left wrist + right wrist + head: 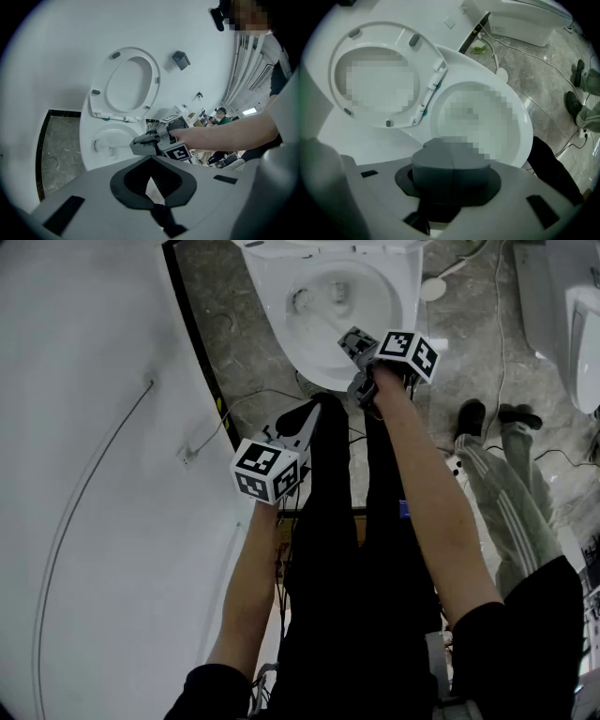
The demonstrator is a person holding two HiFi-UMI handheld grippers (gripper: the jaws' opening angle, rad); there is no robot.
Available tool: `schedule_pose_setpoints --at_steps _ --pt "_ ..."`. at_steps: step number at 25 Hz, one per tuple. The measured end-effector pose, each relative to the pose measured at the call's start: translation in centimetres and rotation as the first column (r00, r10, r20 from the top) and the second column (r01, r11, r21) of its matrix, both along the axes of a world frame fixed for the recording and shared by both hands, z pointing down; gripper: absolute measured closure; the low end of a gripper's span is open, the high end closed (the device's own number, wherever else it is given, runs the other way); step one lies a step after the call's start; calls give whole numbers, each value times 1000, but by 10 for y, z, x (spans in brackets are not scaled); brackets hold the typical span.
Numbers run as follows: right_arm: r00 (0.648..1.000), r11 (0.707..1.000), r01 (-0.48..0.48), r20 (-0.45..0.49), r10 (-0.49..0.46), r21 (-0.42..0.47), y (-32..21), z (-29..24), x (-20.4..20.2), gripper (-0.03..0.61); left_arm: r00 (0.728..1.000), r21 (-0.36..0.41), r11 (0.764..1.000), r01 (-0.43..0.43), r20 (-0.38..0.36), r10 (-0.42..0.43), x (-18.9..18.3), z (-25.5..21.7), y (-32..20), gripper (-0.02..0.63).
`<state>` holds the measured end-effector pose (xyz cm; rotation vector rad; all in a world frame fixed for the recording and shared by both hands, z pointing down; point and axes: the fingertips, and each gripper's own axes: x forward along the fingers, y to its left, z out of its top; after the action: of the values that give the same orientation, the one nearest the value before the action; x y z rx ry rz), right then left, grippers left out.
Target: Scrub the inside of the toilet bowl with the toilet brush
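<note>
Head view: right gripper [353, 341] above bowl [270, 302]

Below me lies a grey veined stone floor [234, 324] with a thin pale cable [499, 334] and a small white round disc [433, 289] on it. To my right stand a bystander's striped pale trousers [506, 493] and black shoes [469, 415].

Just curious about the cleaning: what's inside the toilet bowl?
A white toilet brush, head low in the toilet bowl, handle in the right gripper. Whatever lies under the head is covered.
</note>
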<state>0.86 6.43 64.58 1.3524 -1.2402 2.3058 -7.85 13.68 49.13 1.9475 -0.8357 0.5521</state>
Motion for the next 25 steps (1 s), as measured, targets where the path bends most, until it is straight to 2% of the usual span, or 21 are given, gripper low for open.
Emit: schedule_pose_setpoints --at_steps 5,10,13,21,25 --pt "1000 1000 -14 -10 14 7 -10 5 4 425 1000 -5 1000 -1 4 1 0 1 0 607" --pt "997 997 -78 6 78 5 -23 12 7 423 1000 -10 1000 -5 2 5 2 2 -1 607" --pt "999 999 -46 -13 46 15 -27 17 10 423 1000 -14 1000 -7 3 7 2 5 -1 607" --pt "998 999 -44 -35 45 22 -30 30 13 422 1000 -24 1000 1 0 -1 -1 14 8 607" --pt "997 999 11 -71 -8 38 -40 35 18 422 1000 -29 1000 4 -2 -4 2 15 1 607"
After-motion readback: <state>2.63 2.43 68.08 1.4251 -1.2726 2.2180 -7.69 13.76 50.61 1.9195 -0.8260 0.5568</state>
